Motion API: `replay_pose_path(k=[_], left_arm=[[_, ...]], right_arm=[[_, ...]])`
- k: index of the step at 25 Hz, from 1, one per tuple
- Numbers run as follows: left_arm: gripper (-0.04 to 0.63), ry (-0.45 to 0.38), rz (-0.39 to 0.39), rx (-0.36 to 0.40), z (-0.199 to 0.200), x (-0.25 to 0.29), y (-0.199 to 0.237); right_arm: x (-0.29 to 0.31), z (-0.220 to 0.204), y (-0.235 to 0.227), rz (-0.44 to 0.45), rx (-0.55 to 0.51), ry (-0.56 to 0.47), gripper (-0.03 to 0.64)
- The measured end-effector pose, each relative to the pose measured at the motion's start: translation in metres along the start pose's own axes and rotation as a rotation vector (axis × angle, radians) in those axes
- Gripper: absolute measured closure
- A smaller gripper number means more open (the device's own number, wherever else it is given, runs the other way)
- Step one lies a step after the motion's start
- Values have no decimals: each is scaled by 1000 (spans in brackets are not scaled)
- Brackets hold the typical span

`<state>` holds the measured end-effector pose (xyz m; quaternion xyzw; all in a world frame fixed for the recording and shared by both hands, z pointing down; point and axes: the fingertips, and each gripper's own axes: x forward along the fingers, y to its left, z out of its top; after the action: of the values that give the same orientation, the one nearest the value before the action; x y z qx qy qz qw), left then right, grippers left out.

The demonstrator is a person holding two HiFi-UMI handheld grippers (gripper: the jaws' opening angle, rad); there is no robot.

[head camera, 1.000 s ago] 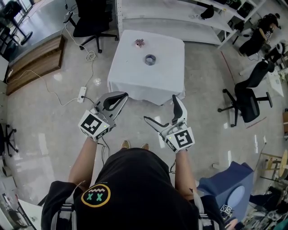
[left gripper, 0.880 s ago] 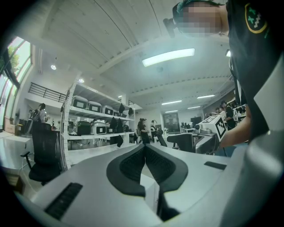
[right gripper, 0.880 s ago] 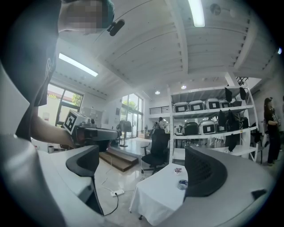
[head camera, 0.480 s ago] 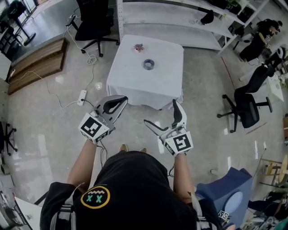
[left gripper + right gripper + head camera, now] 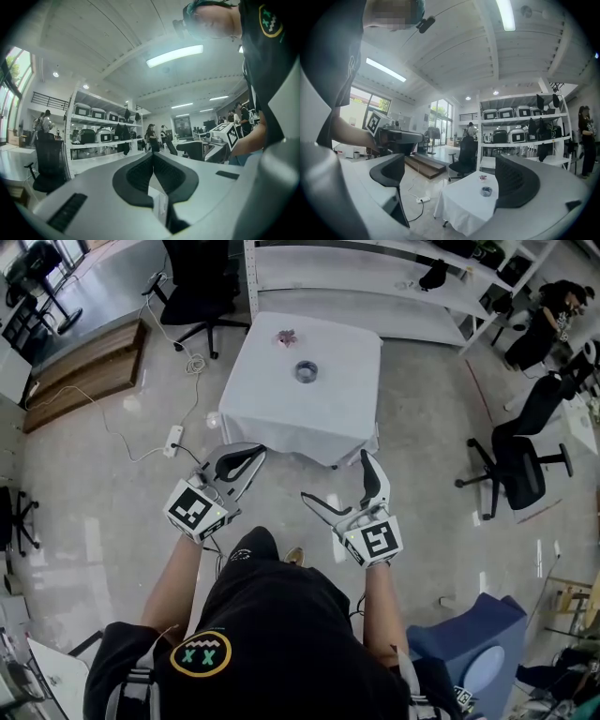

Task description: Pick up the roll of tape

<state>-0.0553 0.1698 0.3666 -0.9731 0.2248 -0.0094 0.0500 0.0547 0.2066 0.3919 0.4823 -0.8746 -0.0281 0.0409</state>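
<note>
Right claw (image 5: 335,474), low centre of the head view, stands spread and empty; the left claw (image 5: 255,453) beside it is pressed together on nothing. Farther up, well apart, the roll of tape (image 5: 307,370) lies flat on the white-clothed table (image 5: 281,423). Jaws catching the loose cloth could bunch it and shove the roll aside.

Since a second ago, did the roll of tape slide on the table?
No. The roll of tape keeps its spot on the white table, just nearer than the small pink thing.

"XX" emblem (image 5: 200,650) on black shirt (image 5: 291,624)
</note>
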Motion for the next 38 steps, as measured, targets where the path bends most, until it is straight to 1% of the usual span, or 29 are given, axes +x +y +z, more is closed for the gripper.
replay_pose_path(k=[3, 7, 13, 19, 31, 34, 38], left_arm=[[577, 12, -7, 9, -1, 3, -5], [577, 15, -7, 7, -7, 8, 0], [577, 1, -21, 6, -18, 29, 28], [577, -9, -40, -10, -29, 63, 74], [577, -6, -66, -12, -48, 142, 191], [577, -1, -82, -10, -53, 157, 216], [577, 3, -98, -29, -59, 174, 249]], right_arm=[[-2, -1, -5, -4, 6, -3, 17], [5, -4, -11, -4, 10, -8, 17], [30, -13, -32, -21, 7, -1, 17], [71, -20, -64, -32, 4, 23, 17], [180, -28, -154, -59, 4, 76, 17], [206, -29, -171, -65, 6, 83, 17], [238, -31, -190, -72, 11, 98, 17]])
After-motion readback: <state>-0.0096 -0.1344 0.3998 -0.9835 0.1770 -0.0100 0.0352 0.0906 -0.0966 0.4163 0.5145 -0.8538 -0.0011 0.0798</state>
